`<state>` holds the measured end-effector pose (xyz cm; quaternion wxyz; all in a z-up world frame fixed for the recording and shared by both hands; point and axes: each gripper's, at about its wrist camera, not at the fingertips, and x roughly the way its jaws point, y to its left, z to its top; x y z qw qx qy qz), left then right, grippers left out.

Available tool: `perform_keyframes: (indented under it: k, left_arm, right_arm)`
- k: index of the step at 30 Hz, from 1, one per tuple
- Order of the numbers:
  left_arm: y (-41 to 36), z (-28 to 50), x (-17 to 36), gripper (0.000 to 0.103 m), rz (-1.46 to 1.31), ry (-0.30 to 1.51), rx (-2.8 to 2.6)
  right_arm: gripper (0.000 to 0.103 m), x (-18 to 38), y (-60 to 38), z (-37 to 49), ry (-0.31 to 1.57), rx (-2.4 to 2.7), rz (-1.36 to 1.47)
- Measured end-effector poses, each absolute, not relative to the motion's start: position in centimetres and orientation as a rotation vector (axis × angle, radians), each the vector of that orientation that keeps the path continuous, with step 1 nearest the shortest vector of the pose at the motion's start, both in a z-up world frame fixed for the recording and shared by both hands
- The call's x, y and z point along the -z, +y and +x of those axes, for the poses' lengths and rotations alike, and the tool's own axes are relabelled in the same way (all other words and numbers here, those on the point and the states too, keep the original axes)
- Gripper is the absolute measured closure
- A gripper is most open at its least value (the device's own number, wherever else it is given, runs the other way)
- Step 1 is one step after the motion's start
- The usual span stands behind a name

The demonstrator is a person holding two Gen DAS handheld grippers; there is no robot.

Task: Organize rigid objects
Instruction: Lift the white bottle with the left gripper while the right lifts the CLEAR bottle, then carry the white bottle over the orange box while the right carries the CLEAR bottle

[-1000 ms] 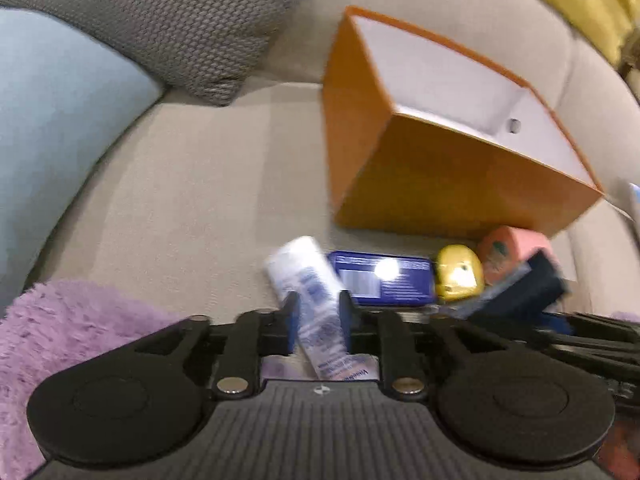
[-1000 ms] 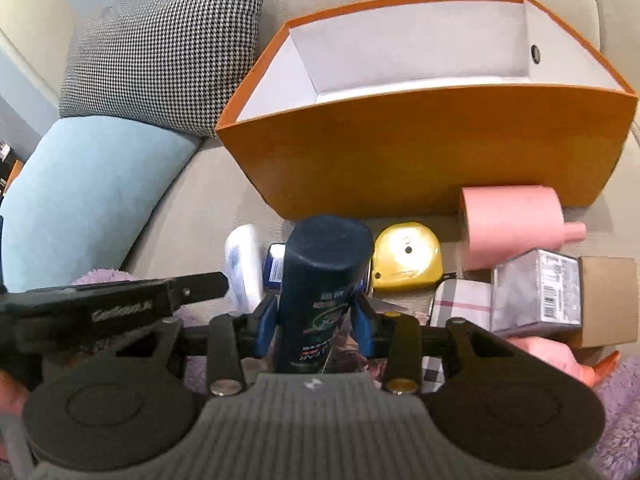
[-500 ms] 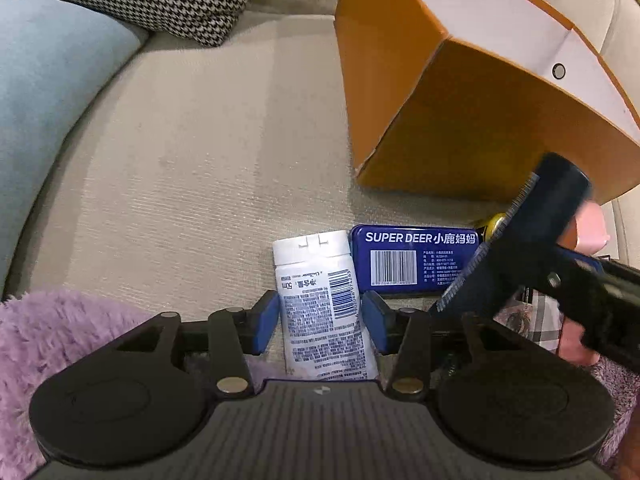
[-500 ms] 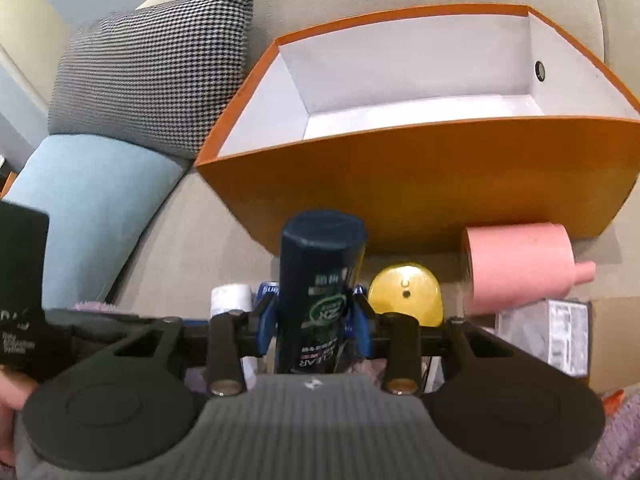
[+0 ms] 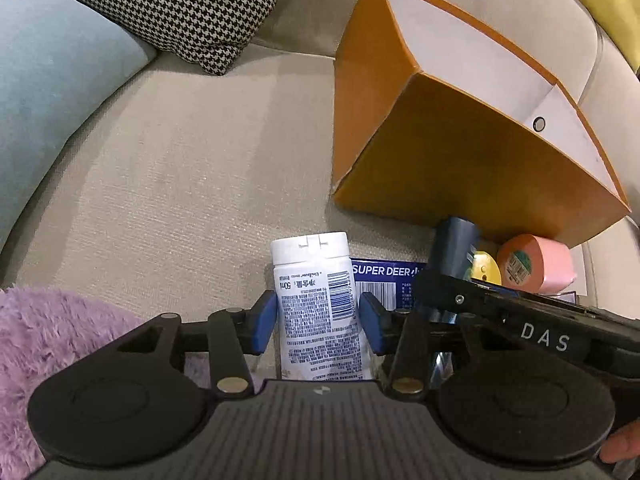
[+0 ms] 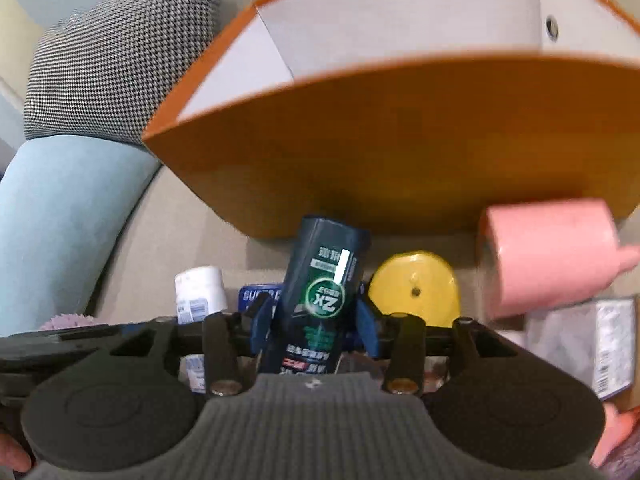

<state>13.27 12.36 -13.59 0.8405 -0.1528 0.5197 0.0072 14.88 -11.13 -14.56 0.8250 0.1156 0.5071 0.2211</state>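
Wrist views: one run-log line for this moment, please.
left hand-held gripper: jaws closing, white bottle between | right hand-held gripper: jaws opening, dark bottle between | orange box: behind both bottles

Even indoor light, fisheye edges bent, left view sharp, right view motion-blurred

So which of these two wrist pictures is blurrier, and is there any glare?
Right wrist view: smeared, with the orange box and pink roll soft, plus a white glint on the dark bottle. Left wrist view: sharp, the white bottle print crisp, edges bent by the fisheye.
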Motion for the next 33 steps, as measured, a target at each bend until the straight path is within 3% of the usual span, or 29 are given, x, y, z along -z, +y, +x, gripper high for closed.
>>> perform_keyframes:
  k: [13,27,28,29,33]
  left_arm:
    - [11.5,11.7,12.4,0.052,-0.304,1.006,-0.017]
    - [8.8,9.2,3.8,0.054,-0.275,0.761,0.050]
    - [8.6,9.3,3.0,0.060,-0.272,0.743,0.060]
    - [8.4,9.6,2.4,0.081,-0.263,0.730,0.065]
    - [7.6,11.3,0.3,0.084,-0.257,0.716,0.128]
  right_arm:
    - [0.059,13.6,-11.5,13.6,1.050,-0.497,0.232]
    - [0.063,5.1,-15.8,7.8,0.709,-0.489,0.144]
    - [0.064,4.3,-16.1,7.6,0.686,-0.489,0.142]
    - [0.064,3.7,-16.4,7.4,0.667,-0.488,0.142]
    - [0.064,1.0,-17.3,7.6,0.596,-0.484,0.147]
